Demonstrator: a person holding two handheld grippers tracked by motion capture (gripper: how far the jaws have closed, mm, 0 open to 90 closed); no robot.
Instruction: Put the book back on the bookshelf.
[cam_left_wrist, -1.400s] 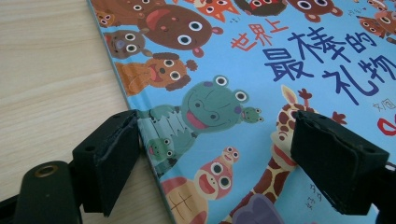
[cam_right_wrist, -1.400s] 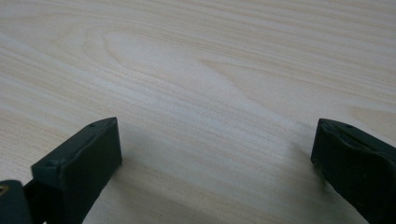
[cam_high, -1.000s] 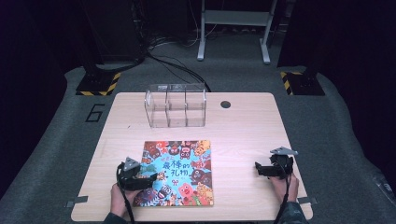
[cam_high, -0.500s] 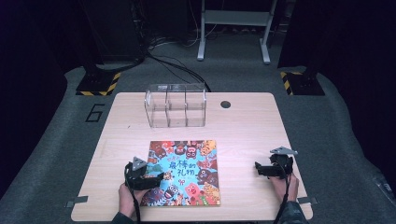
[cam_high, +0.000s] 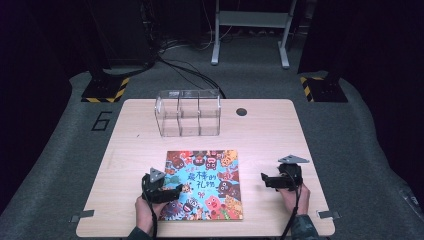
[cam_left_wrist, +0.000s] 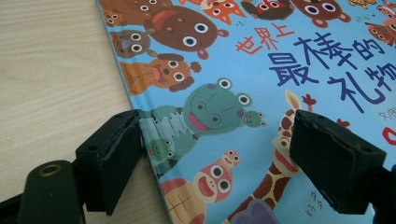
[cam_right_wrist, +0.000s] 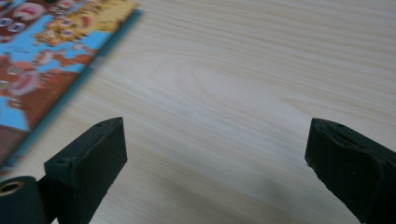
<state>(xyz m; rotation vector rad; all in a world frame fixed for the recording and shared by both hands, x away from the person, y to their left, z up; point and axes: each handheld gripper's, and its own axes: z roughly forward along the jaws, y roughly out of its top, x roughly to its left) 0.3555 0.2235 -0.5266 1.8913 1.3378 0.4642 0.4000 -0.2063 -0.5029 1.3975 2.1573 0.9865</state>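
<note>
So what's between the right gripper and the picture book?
Only bare tabletop. The high view shows the right gripper clear of the picture book; the right gripper view shows plain wood ahead of its open jaws.

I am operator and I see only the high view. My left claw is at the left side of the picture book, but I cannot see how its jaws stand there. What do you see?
Observer: In the left gripper view the left claw is open. One jaw is at the picture book's left edge on the table, the other is over the cover by the giraffe.
Operator: Is the book gripped?
Observer: No, the jaws stand wide apart and are not pinching the cover.
Operator: And the right claw?
Observer: The right gripper view shows the right claw open, bare wood between its jaws, the book's edge off to its upper left.
</note>
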